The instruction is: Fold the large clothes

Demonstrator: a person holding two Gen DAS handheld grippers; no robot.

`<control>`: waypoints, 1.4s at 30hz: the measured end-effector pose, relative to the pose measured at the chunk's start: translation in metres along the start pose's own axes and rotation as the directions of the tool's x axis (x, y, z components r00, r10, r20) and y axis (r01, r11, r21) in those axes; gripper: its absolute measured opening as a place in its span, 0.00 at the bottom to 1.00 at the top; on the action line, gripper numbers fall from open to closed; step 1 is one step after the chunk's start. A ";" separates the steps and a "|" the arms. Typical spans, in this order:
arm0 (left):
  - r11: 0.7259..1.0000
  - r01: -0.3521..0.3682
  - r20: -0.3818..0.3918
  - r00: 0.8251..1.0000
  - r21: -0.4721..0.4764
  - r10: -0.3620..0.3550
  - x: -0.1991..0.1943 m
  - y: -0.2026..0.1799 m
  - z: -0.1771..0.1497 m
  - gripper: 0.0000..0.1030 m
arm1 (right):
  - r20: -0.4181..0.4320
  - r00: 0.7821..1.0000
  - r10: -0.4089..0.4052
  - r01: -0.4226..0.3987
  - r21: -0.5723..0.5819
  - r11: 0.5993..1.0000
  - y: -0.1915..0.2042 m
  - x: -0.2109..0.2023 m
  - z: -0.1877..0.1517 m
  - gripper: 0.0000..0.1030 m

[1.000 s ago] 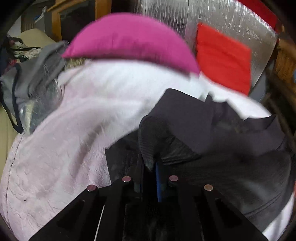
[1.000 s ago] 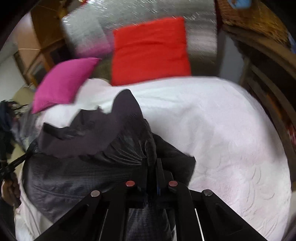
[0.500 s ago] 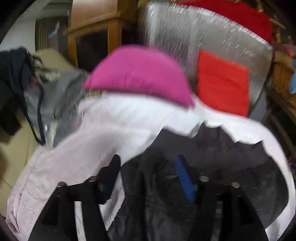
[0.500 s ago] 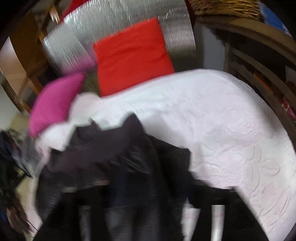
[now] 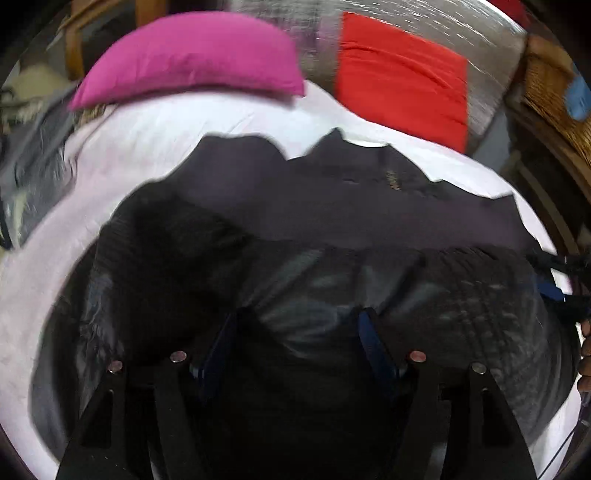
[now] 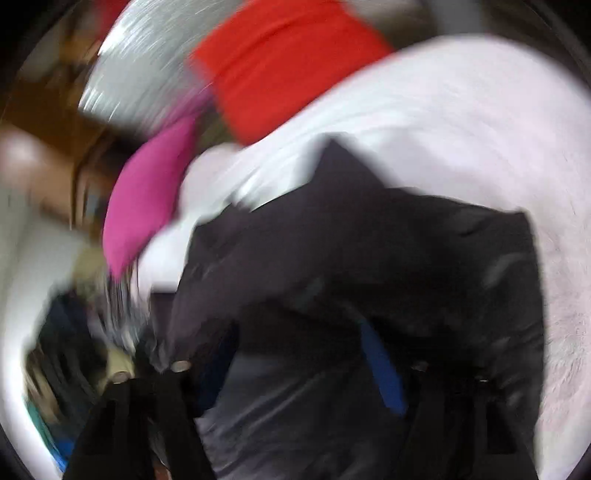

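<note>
A large dark jacket (image 5: 332,236) with a shiny black shell and a matte grey-purple lining lies spread on the white bedspread (image 5: 155,133). My left gripper (image 5: 297,325) is open just above its near part, blue-padded fingers apart, holding nothing. In the blurred right wrist view the same jacket (image 6: 369,251) lies under my right gripper (image 6: 299,339), which is also open with its blue pad (image 6: 384,373) clear of the cloth. The right gripper shows at the far right edge of the left wrist view (image 5: 561,280).
A magenta pillow (image 5: 192,55) and a red pillow (image 5: 402,74) lean on a silver headboard (image 5: 491,33) at the far side of the bed. Grey clothes (image 5: 33,158) are heaped at the left edge. A wicker shelf (image 5: 554,96) stands at the right.
Both grippers were shut on the jacket's edge one second ago; both have opened and let it go. The jacket now lies spread wider on the bed. The right wrist view is swinging.
</note>
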State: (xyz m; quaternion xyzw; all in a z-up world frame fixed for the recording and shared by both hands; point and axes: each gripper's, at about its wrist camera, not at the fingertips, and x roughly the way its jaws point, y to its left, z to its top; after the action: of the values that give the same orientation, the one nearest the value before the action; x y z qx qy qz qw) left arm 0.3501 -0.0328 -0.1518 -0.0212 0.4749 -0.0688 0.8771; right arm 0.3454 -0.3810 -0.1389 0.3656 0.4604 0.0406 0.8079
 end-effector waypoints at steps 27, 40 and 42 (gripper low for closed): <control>0.985 -0.164 0.064 0.984 -0.060 0.167 -0.042 0.063 -0.050 0.80 | -0.102 0.979 0.177 -0.177 0.012 0.984 0.055 0.020 -0.074 0.73; 0.971 -0.183 0.093 0.976 -0.152 0.199 -0.105 0.091 -0.081 0.80 | -0.001 0.991 0.133 -0.133 -0.008 0.991 -0.011 -0.087 -0.118 0.76; 0.970 -0.182 0.089 0.976 -0.164 0.199 -0.109 0.092 -0.084 0.80 | 0.003 0.993 0.121 -0.121 0.027 0.992 -0.030 -0.081 -0.115 0.75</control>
State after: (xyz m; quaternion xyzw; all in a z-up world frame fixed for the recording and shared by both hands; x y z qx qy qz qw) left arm 0.2303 0.0757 -0.1163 -0.0470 0.4321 0.0540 0.8990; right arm 0.2020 -0.3713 -0.1355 0.4037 0.4373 0.0832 0.7993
